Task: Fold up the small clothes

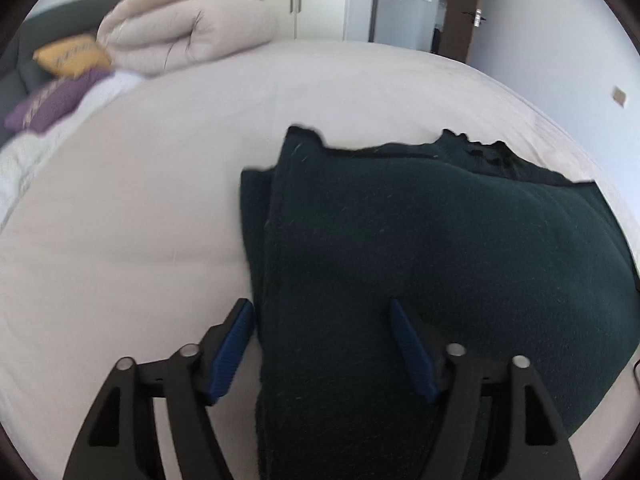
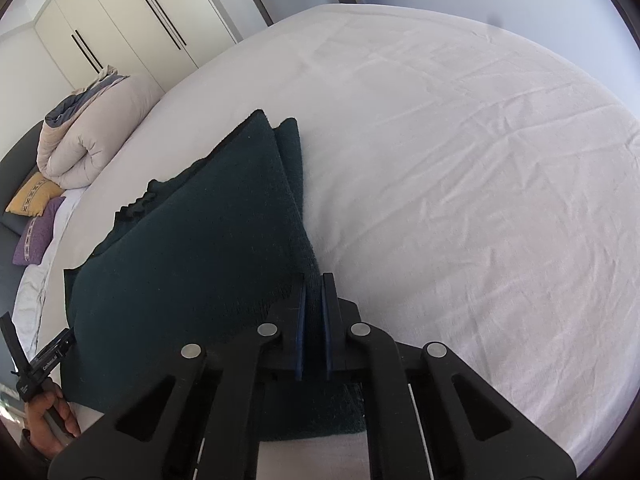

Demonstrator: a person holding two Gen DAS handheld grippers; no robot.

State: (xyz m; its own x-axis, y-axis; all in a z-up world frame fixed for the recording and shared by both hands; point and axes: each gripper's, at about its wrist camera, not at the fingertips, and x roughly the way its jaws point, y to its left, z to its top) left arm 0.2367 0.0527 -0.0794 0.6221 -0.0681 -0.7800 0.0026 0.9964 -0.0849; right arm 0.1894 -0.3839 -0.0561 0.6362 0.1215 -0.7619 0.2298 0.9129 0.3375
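Because its jaws are pinched on the near right edge of the dark green sweater [image 2: 192,248], the right hand-held gripper [image 2: 314,280] can likely lift that side for a fold. The left hand-held gripper [image 1: 320,308] gapes wide, gripping nothing, astride the near left edge. The sweater lies partly folded on the bed [image 2: 460,160], pillows far left.

Dark green knit garment [image 1: 440,248], plain. White bed sheet [image 2: 460,160]. Mustard patterned cushion [image 1: 72,56]; purple patterned cushion [image 1: 48,104]. Blue-padded black fingers [image 1: 228,352].
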